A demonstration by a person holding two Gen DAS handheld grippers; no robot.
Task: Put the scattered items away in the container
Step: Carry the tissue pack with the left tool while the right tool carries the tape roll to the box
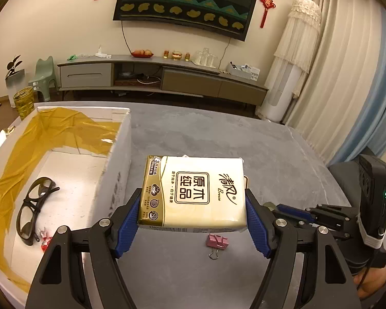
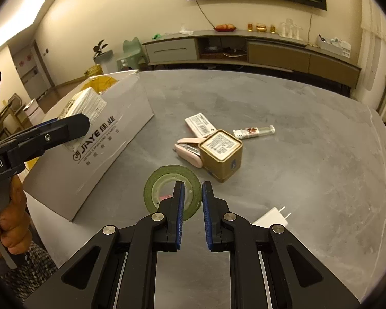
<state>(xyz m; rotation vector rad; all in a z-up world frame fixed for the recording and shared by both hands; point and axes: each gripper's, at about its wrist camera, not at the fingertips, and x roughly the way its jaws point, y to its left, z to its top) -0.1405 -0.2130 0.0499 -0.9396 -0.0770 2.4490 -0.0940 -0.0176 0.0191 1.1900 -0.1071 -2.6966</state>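
Left gripper (image 1: 193, 215) clamps tissue pack (image 1: 193, 193) aloft, open box (image 1: 121, 139) lying just leftward; right gripper (image 2: 193, 206), jaws narrowly parted, empty, over tape roll (image 2: 151, 182)

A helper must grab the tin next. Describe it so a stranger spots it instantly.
On the grey table, right of the white cardboard box, lies a small cluster of items. The tin is the square gold one, label on top, touching the pink stapler.
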